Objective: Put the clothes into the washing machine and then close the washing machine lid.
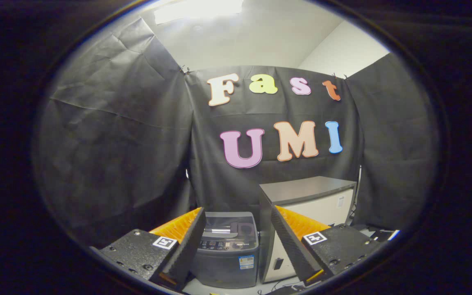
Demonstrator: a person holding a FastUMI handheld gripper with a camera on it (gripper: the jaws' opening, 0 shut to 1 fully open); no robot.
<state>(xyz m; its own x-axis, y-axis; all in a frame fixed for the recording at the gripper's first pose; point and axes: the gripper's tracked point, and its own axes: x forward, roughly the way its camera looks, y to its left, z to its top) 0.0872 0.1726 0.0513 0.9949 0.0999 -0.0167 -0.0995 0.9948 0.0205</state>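
Washing machine (228,248) first, since everything else is easiest to place off it: it's a small dark grey top-loader sitting on a pale floor (223,289) at the foot of the black booth wall (113,143). Biggest thing around it is that wall, which wraps behind the washer and out to both sides, creased in a few spots. Above the wall there's a bit of white ceiling with a bright light (197,8) way up over the washer.

Next biggest is a cabinet (305,213), right beside the washer and standing taller than it, with a grey top and a pale front. I can't tell if the two are actually touching.

The washer's lid (228,223) looks glossy and seems to be down flat, with a row of controls along its front edge and a small sticker on the front panel below. Can't make out any clothes from this angle.

Gripper (236,241) hangs back from the washer, fingers spread wide apart with nothing between them, and the washer shows right in the gap. Some cables lie on the floor by the cabinet's base.
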